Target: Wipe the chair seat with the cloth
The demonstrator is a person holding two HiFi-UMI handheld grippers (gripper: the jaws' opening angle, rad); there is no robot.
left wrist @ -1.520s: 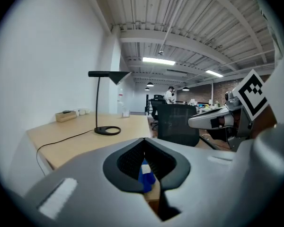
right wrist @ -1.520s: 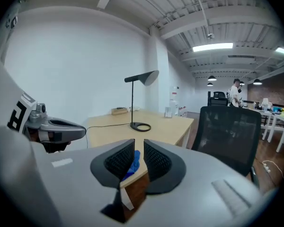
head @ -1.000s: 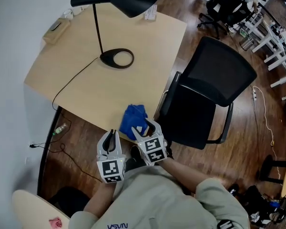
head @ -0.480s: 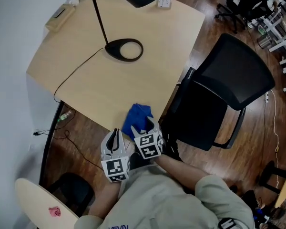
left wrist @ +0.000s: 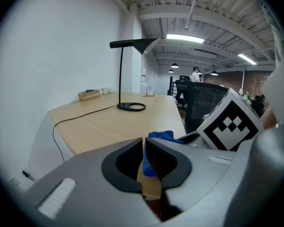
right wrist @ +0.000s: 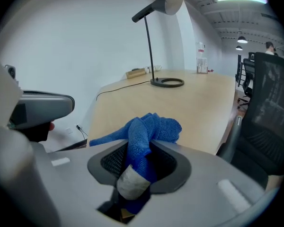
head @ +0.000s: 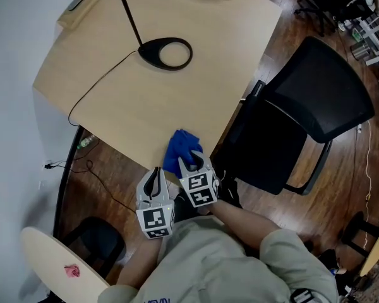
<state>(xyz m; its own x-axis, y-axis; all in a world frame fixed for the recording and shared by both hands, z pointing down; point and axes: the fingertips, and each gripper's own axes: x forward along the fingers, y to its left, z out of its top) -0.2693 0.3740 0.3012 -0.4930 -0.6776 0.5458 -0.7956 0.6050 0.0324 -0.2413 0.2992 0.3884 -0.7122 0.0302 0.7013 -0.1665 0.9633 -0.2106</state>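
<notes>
The blue cloth (head: 180,149) lies bunched at the near edge of the wooden table (head: 132,112). My right gripper (head: 192,163) has just been closing its jaws, and a fold of the blue cloth (right wrist: 149,131) is pinched between them, so my right gripper (right wrist: 139,162) is shut on it. My left gripper (head: 153,177) hangs just left of it, off the table edge. In the left gripper view, my left gripper (left wrist: 144,157) is shut with nothing in it, and the cloth (left wrist: 163,136) shows beyond. The black chair seat (head: 271,156) is to the right.
A black desk lamp's ring base (head: 165,52) and its cable (head: 91,93) sit on the table. The chair's backrest (head: 325,96) faces away from the table. A small box (head: 76,8) lies at the table's far corner. More chairs and desks stand at the far right.
Both grippers have sunk toward the table's near edge. The right jaws, spread over the cloth before, are now clamped on a fold of it.
</notes>
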